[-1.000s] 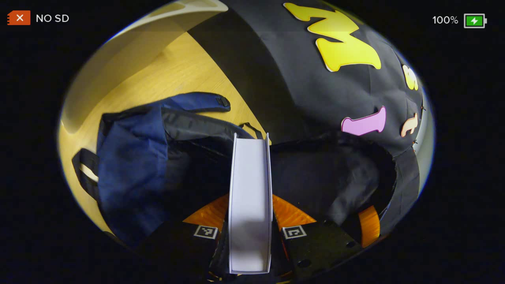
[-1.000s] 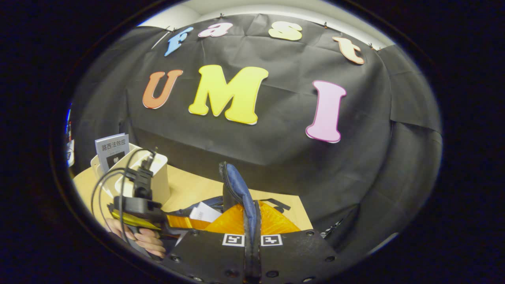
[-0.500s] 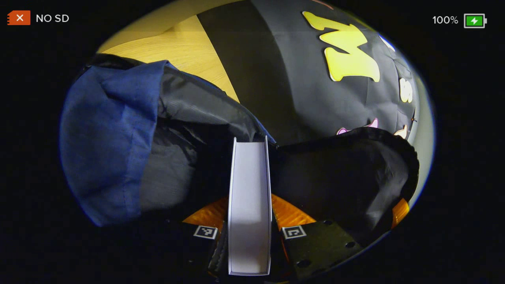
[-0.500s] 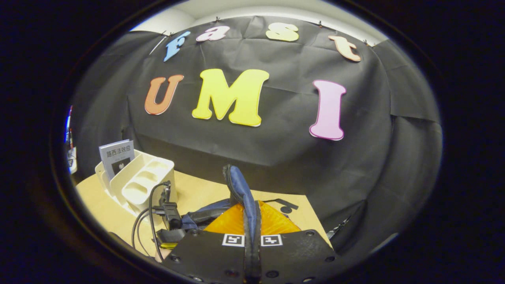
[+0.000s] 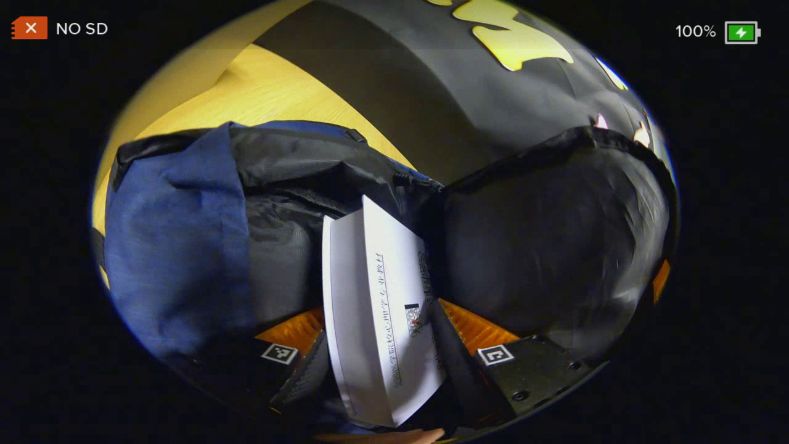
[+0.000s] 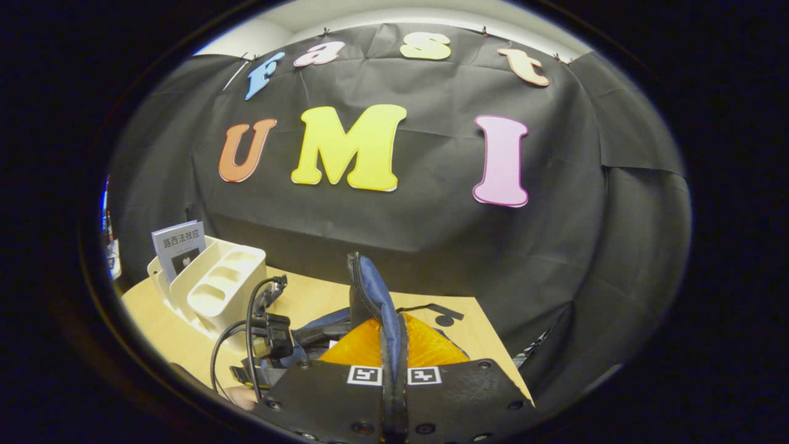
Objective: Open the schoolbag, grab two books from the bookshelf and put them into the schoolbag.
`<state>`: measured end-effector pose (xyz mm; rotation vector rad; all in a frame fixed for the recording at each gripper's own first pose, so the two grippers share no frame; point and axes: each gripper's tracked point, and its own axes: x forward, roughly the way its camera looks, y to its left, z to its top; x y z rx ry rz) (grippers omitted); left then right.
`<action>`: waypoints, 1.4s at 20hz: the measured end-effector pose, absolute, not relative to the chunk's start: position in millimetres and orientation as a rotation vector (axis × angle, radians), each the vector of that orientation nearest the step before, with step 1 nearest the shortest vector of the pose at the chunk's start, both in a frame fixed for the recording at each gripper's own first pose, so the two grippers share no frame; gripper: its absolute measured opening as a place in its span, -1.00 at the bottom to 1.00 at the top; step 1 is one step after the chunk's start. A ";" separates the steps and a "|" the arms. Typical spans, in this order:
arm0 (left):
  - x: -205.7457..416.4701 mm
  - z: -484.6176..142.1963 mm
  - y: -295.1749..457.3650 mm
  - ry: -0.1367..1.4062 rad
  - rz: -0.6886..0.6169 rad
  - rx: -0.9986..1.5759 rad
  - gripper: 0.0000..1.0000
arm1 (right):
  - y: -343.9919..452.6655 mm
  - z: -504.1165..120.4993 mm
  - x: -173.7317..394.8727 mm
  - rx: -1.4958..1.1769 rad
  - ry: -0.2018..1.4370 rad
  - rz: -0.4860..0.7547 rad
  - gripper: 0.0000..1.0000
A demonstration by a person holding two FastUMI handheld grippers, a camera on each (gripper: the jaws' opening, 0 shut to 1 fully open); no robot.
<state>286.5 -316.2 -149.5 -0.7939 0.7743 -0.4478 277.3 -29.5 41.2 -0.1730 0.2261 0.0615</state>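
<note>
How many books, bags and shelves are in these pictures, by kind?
Books: 2, a white book going into the bag and a grey book in the shelf
Bags: 1, the blue schoolbag
Shelves: 1, the white bookshelf
Total: 4

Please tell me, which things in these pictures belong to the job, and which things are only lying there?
Belong to the job:
- schoolbag, its flap pinched by the right gripper
- white book between the left gripper's fingers, tilted in the bag's mouth
- bookshelf with one book standing in it

Only lying there:
- table
</note>
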 end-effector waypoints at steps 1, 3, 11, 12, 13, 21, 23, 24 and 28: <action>286.5 -148.8 -314.0 0.781 -0.444 -0.787 0.83 | -32.2 40.5 277.1 -0.164 0.228 0.059 -1.00; 287.0 -145.4 -312.2 0.782 -0.437 -0.814 0.90 | -36.3 39.0 276.2 -0.135 0.234 0.059 -0.99; 260.3 -121.6 -286.5 0.756 -0.492 -0.782 0.97 | -45.2 30.0 269.4 -0.105 0.231 0.051 -0.99; 257.8 -112.6 -282.0 0.730 -0.493 -0.758 0.97 | -43.5 26.2 267.3 -0.102 0.234 0.056 -0.99; 254.9 -106.5 -276.1 0.705 -0.488 -0.725 0.96 | -42.9 22.9 267.2 -0.110 0.237 0.055 -0.99; 224.0 -59.1 -218.2 0.535 -0.474 -0.397 0.96 | -50.4 15.8 261.6 -0.098 0.226 0.024 -0.99; 218.3 -46.7 -196.1 0.500 -0.452 -0.319 0.96 | -47.3 15.8 259.9 -0.106 0.219 0.031 -0.99; 214.4 -39.9 -186.9 0.483 -0.448 -0.288 0.96 | -45.4 14.8 260.4 -0.119 0.218 0.035 -0.99; 204.1 -9.7 -129.1 0.415 -0.369 -0.174 0.96 | -38.6 8.8 255.7 -0.178 0.226 0.061 -0.99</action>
